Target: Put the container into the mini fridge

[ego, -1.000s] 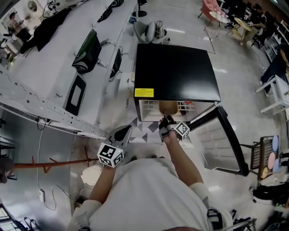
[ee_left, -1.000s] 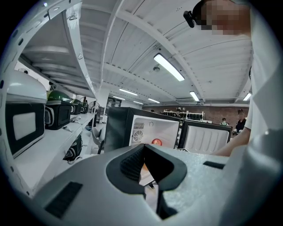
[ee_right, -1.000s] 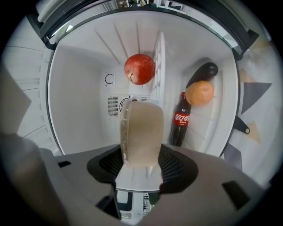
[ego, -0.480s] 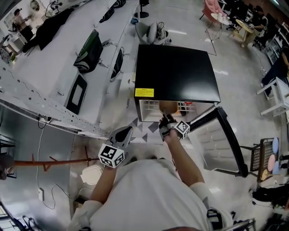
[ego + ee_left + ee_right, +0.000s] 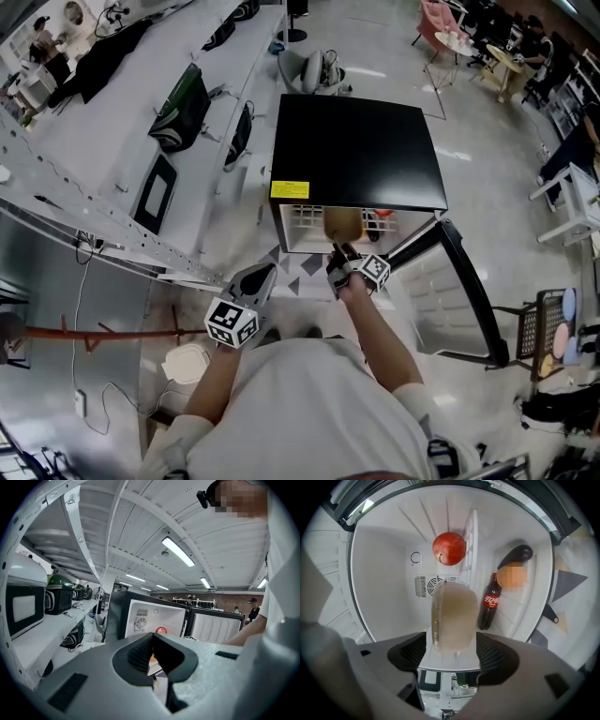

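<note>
Now that the jaws of my right gripper (image 5: 452, 651) have just been opening, they stand released on either side of the container (image 5: 452, 616), which sits inside the mini fridge (image 5: 356, 150) near its front edge. Placement looks done; I'd back out next. My left gripper (image 5: 153, 641) hangs clenched, holding nothing.

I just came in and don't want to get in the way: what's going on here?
A person is loading a mini fridge, whose door stands open, using two hand-held grippers. The right gripper reaches into the opening. Its fingers have just been opening and now stand apart on either side of a translucent container that rests inside, near a red fruit and a cola bottle. The left gripper is held outside, shut and empty.
</note>
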A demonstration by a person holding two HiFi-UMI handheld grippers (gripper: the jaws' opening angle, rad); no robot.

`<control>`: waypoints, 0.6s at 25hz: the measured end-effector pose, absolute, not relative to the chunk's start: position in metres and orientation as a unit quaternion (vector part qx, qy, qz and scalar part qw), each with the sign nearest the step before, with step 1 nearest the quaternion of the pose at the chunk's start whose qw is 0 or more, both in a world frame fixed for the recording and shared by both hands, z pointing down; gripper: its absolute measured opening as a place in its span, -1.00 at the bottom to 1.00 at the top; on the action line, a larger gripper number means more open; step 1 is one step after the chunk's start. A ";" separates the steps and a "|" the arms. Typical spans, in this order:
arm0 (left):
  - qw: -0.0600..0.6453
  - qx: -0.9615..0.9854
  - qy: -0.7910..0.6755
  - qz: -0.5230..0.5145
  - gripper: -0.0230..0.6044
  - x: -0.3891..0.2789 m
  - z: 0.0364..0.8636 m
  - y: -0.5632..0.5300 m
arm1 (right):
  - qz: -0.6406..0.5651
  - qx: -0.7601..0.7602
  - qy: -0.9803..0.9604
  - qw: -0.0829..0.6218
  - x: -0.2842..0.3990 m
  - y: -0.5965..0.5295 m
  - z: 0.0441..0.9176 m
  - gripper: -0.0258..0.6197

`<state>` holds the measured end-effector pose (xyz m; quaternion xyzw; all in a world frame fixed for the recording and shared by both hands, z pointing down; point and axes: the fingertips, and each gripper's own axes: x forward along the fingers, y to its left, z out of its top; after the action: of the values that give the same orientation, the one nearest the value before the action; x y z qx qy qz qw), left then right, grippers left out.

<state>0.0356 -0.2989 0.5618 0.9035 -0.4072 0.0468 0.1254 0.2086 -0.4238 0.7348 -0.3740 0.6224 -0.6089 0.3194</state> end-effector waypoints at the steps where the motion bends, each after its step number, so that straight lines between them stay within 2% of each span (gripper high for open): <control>1: 0.125 0.903 -0.407 0.047 -0.91 0.038 0.561 -0.297 | -0.608 -0.373 0.625 0.317 0.209 -0.424 0.735 0.10; 6: 0.127 0.898 -0.417 0.050 -0.92 0.043 0.566 -0.281 | -0.607 -0.375 0.635 0.297 0.210 -0.414 0.737 0.15; 10: 0.129 0.891 -0.432 0.051 -0.92 0.042 0.570 -0.271 | -0.603 -0.369 0.644 0.293 0.210 -0.404 0.734 0.10; 15: 0.136 0.883 -0.446 0.052 -0.91 0.041 0.578 -0.261 | -0.530 -0.445 0.700 0.178 0.214 -0.381 0.733 0.10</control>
<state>0.0409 -0.2609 0.5781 0.8833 -0.4455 0.0521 0.1364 0.2141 -0.3806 0.7327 -0.4451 0.6997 -0.5298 0.1778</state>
